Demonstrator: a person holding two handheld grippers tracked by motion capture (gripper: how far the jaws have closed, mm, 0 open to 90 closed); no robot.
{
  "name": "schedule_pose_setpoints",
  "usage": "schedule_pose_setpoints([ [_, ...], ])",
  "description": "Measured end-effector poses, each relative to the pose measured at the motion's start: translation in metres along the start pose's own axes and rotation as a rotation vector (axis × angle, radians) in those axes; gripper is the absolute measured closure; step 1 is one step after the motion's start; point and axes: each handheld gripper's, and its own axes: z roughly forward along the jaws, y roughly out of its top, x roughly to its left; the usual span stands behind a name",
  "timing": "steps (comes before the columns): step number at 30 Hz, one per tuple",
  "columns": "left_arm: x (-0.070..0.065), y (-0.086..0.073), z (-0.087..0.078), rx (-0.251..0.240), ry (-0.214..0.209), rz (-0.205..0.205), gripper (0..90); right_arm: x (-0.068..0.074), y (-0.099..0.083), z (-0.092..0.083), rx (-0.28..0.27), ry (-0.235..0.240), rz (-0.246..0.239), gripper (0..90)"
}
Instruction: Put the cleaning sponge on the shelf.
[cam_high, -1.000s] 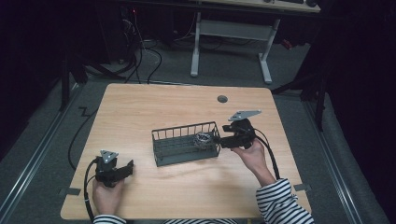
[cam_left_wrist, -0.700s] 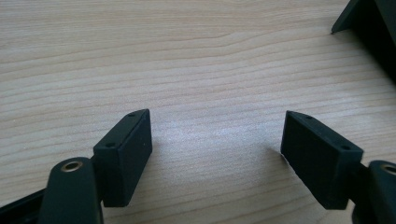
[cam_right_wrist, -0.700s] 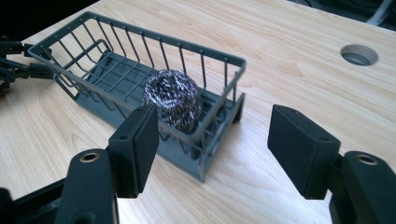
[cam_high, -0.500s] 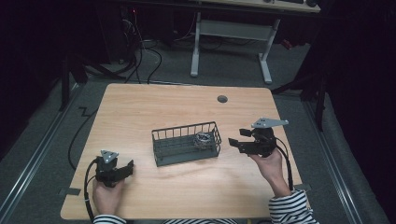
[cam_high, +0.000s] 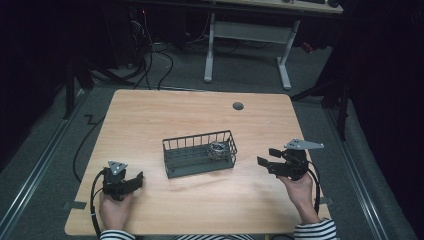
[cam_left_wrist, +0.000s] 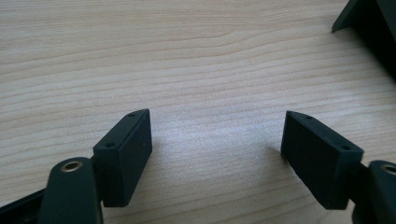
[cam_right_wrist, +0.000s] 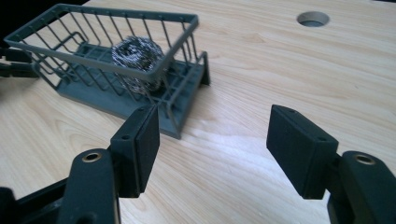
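A round wad of silvery steel wool (cam_high: 217, 149) lies in the right end of a dark grey wire basket (cam_high: 192, 161) at the light wooden table (cam_high: 150, 120) centre. It is judged light, springy and snag-prone, best pinched across its middle. At four o'clock the right tongs (cam_high: 268, 158) are spread wide and empty; at seven o'clock the left tongs (cam_high: 134, 179), likewise wide, hold nothing.

My gripper (cam_right_wrist: 212, 140) hangs with jaws spread wide over the wooden table (cam_right_wrist: 280, 70); ahead sits a grey wire basket (cam_right_wrist: 100, 60) holding a steel scouring ball (cam_right_wrist: 137, 56)
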Motion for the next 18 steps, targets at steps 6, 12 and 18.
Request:
schedule_pose_setpoints([
  [6, 0.0, 0.0, 0.0, -0.001, 0.002, 0.0, 25.1, -0.008, -0.018, -0.003, -0.002, -0.023, 0.034, 35.2],
  [12, 0.0, 0.0, 0.0, 0.0, 0.003, 0.001, 25.1, -0.016, -0.032, -0.006, -0.01, -0.041, 0.069, 35.3],
  [18, 0.0, 0.0, 0.0, 0.0, 0.002, 0.001, 25.1, -0.022, -0.045, -0.004, -0.004, -0.07, 0.084, 35.6],
])
